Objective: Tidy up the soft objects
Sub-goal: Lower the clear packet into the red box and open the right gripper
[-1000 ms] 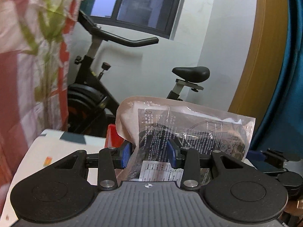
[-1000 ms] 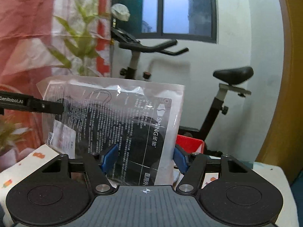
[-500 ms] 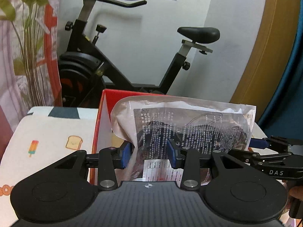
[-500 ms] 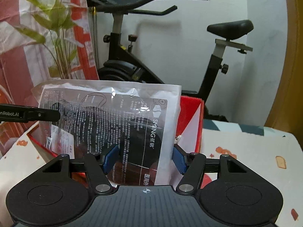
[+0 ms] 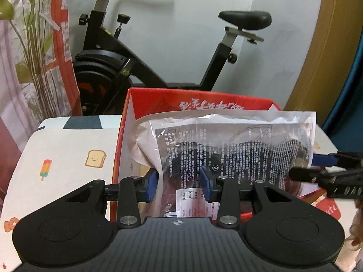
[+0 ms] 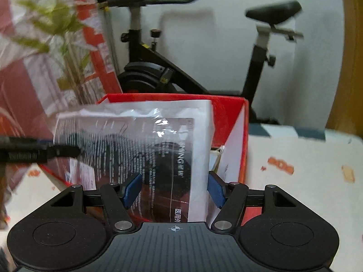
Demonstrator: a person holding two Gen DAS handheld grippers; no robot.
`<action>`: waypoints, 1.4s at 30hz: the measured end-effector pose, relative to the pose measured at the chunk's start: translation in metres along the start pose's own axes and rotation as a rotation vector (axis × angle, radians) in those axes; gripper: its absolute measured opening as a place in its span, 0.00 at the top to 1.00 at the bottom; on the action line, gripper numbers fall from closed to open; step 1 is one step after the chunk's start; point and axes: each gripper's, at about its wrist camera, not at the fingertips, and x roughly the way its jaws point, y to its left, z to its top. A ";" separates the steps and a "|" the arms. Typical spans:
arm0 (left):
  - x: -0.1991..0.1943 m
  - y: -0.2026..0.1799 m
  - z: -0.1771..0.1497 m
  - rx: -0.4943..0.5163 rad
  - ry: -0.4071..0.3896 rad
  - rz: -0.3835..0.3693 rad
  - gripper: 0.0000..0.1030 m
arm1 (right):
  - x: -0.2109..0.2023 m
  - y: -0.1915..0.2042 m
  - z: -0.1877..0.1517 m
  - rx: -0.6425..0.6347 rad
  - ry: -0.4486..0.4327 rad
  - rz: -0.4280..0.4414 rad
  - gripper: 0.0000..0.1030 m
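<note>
Both grippers on one clear plastic packet [image 5: 238, 145], printed with black text, something dark inside. Packet held upright over the open red box [image 5: 204, 104], lower edge down inside the box mouth; whether it touches the bottom, cannot tell.

Left gripper [image 5: 179, 184]: jaws closed on the packet's left end, blue pads pressing a bunched fold of plastic from either side.

Right gripper [image 6: 173, 189]: jaws set wider, gripping the packet's right end across its width; right pad touching the white edge strip, left pad against the printed face. Right wrist view slightly blurred.

Each gripper visible in the other's view as a black finger reaching in from the side at packet height.

Red box standing at the far edge of the table [image 5: 68, 149], which wears a white cloth printed with toast and ice-lolly figures. More items inside the box, too hidden to tell.

Beyond the table: black exercise bike [image 5: 158, 56] against a white wall, green plant [image 5: 29, 34] at left.
</note>
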 end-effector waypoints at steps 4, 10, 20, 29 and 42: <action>-0.002 0.008 0.003 -0.004 0.008 -0.012 0.60 | -0.002 -0.011 0.007 0.021 0.018 0.012 0.42; -0.007 0.014 0.014 -0.016 -0.034 -0.018 0.60 | -0.004 -0.011 0.019 -0.014 0.021 0.002 0.46; -0.003 0.001 0.006 0.024 -0.049 0.010 0.60 | 0.006 -0.002 0.019 -0.035 0.009 -0.002 0.48; -0.032 -0.010 -0.007 0.054 -0.093 0.029 0.51 | -0.017 0.003 0.004 -0.045 -0.069 -0.021 0.35; -0.098 -0.032 -0.050 0.075 -0.180 0.076 0.00 | -0.066 0.028 -0.033 -0.072 -0.170 -0.008 0.00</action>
